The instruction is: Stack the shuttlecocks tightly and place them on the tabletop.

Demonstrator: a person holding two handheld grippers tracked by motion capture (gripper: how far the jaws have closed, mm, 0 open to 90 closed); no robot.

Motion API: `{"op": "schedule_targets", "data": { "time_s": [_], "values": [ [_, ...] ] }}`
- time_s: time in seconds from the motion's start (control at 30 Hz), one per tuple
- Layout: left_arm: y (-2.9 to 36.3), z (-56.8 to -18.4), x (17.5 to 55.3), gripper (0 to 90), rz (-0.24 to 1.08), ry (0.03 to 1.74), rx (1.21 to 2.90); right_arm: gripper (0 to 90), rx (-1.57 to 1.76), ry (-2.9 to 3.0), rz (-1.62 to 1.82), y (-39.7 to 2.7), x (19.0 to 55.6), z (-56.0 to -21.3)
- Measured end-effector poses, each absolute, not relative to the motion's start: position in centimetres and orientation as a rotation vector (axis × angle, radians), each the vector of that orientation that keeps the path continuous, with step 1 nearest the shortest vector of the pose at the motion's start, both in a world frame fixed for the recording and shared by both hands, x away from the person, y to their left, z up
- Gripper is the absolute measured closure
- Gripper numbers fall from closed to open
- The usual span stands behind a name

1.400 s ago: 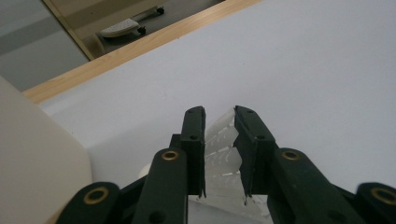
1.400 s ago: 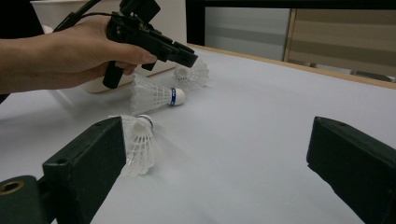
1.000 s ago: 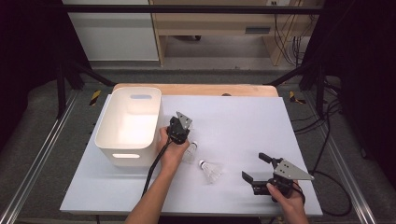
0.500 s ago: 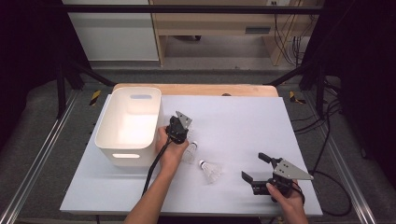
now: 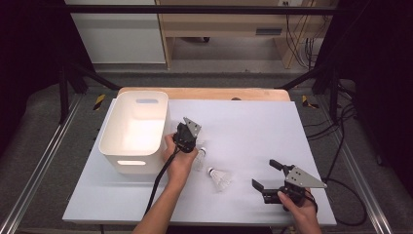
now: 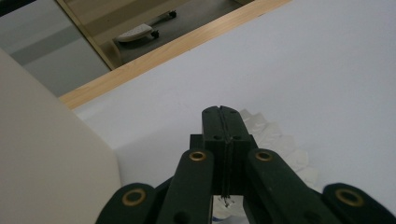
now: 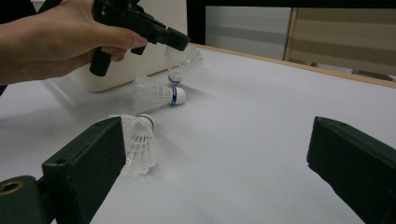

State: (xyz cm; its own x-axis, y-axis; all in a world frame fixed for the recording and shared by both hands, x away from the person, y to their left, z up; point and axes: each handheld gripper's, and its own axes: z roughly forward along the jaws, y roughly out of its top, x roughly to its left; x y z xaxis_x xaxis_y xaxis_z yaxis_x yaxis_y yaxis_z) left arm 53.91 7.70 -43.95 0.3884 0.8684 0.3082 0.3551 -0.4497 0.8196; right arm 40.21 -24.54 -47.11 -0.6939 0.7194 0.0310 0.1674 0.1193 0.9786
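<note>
Here, left tongs (image 5: 192, 138) pinch a shuttlecock (image 7: 183, 60) over white table (image 5: 253, 126); right tongs (image 5: 267, 174) gape.

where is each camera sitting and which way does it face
High view: fixed above the person's side, facing forward and down on the table; both forearms, left tool and right tool show.
Left gripper view: rides the left tool, facing along its shut jaws clamped on a shuttlecock's skirt, the white bin alongside.
Right gripper view: rides the right tool, facing across the table between open jaws at three shuttlecocks.
Shared: the high and right gripper views both show the left hand.
</note>
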Motion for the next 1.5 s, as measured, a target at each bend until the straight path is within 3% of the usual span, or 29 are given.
{"op": "schedule_targets", "data": {
  "time_s": [0.53, 0.8, 1.07, 1.5],
  "values": [
    [7.6, -44.0, 52.8, 90.0, 1.100, 1.050, 2.047, 4.9, 0.854, 1.956, 1.599, -24.4, 40.2, -47.1],
    [6.6, -44.2, 53.6, 89.3, 1.019, 1.032, 2.057, 4.9, 0.856, 1.960, 1.595, -24.3, 40.2, -47.2],
    [5.6, -45.2, 54.6, 78.5, 0.870, 1.073, 2.047, 4.9, 0.856, 1.958, 1.600, -24.4, 40.3, -47.2],
    [5.7, -45.5, 54.9, 66.0, 0.827, 1.072, 2.040, 4.9, 0.855, 1.961, 1.601, -24.4, 40.3, -47.2]
  ]
}}
